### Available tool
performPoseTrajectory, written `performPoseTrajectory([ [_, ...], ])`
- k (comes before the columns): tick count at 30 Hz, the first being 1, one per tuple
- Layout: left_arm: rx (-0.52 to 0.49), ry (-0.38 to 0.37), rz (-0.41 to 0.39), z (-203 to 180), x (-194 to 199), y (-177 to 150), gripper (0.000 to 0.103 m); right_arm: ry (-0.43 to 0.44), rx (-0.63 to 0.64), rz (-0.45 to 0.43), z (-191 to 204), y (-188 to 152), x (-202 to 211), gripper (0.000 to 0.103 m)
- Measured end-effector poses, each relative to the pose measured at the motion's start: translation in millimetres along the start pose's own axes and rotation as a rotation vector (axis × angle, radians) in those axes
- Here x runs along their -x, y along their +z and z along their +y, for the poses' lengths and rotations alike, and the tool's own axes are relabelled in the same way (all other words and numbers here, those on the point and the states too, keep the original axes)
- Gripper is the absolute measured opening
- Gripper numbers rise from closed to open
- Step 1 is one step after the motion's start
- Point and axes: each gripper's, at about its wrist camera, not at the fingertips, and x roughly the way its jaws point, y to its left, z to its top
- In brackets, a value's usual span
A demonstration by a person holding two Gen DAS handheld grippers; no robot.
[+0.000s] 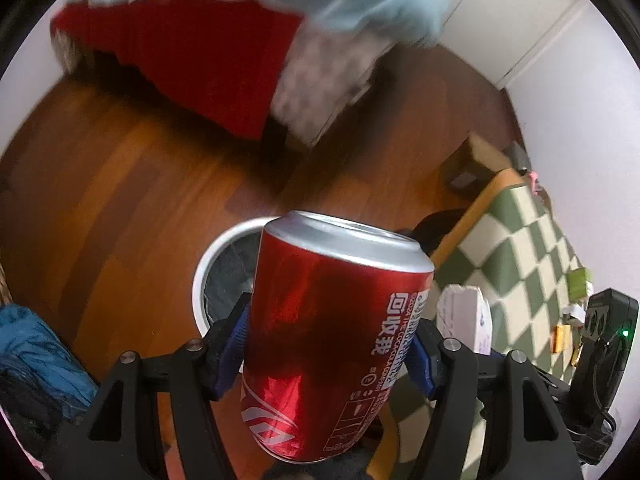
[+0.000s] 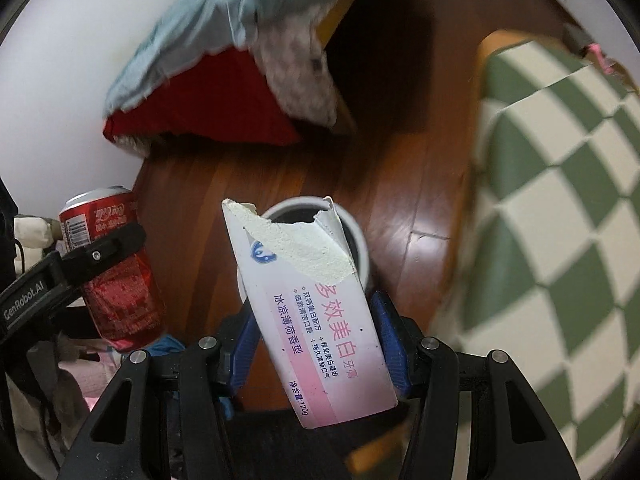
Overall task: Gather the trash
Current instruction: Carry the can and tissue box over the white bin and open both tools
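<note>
My left gripper (image 1: 326, 344) is shut on a red soda can (image 1: 332, 320) with a silver top, held upright between the blue pads. Below and behind the can stands a white round waste bin (image 1: 212, 268) with a dark liner. My right gripper (image 2: 316, 336) is shut on a torn white and pink toothpaste box (image 2: 316, 312), its ripped end pointing up. The same bin (image 2: 358, 236) shows just behind that box. In the right wrist view the can (image 2: 116, 280) and the left gripper's finger (image 2: 100, 250) appear at the left. The box's torn end (image 1: 466, 316) peeks in beside the can.
Wooden floor (image 1: 120, 200) spreads around the bin. A green and white checked tablecloth (image 2: 560, 200) covers a table at the right. A bed with light blue, red and patterned bedding (image 1: 208, 52) lies beyond. Blue clothing (image 1: 36, 352) sits at the left; a black power strip (image 1: 604, 320) at the right.
</note>
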Motion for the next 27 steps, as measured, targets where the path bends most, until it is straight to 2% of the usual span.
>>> performPoseTrajectory([
  [5, 0.082, -0.011, 0.095, 38.7, -54.3, 5.5, 0.065, -0.009, -0.006, 0.078, 6.0, 18.1, -73.4, 0.056],
  [7, 0.116, -0.017, 0.117, 53.2, -67.7, 8.8, 0.073, -0.020, -0.006, 0.106, 5.8, 22.5, -97.8, 0.056],
  [8, 0.135, -0.015, 0.120, 60.3, -72.1, 10.2, 0.086, -0.022, -0.009, 0.121, 3.4, 24.4, -109.0, 0.056],
  [9, 0.149, -0.013, 0.118, 66.0, -74.8, 11.5, 0.097, -0.024, -0.011, 0.136, 1.3, 24.3, -119.2, 0.057],
  [10, 0.160, -0.010, 0.109, 70.9, -75.4, 12.3, 0.100, -0.026, -0.013, 0.146, 0.2, 25.8, -128.0, 0.057],
  [13, 0.171, 0.030, 0.062, 79.9, -69.6, 14.6, 0.101, -0.042, -0.015, 0.171, 0.3, 31.9, -158.2, 0.058],
  [15, 0.164, 0.091, 0.021, 84.3, -61.4, 10.3, 0.101, -0.029, -0.015, 0.203, 0.9, 36.5, -176.8, 0.059],
  [16, 0.164, 0.118, 0.005, 86.6, -57.7, 8.0, 0.101, -0.018, -0.016, 0.216, 2.4, 39.9, -185.0, 0.062],
  [18, 0.169, 0.155, -0.032, 92.1, -49.2, 0.6, 0.101, -0.001, -0.006, 0.225, 8.2, 42.5, -194.9, 0.097],
  [19, 0.169, 0.170, -0.030, 93.4, -45.5, -3.3, 0.101, 0.010, 0.006, 0.224, 13.0, 41.7, -197.3, 0.102],
  [24, 0.153, 0.224, -0.036, 95.8, -21.9, -22.2, 0.101, -0.067, 0.092, 0.223, 30.7, 38.3, -194.1, 0.103],
  [27, 0.132, 0.244, -0.028, 93.0, -11.1, -31.1, 0.101, -0.112, 0.124, 0.219, 35.0, 27.2, -177.5, 0.103],
])
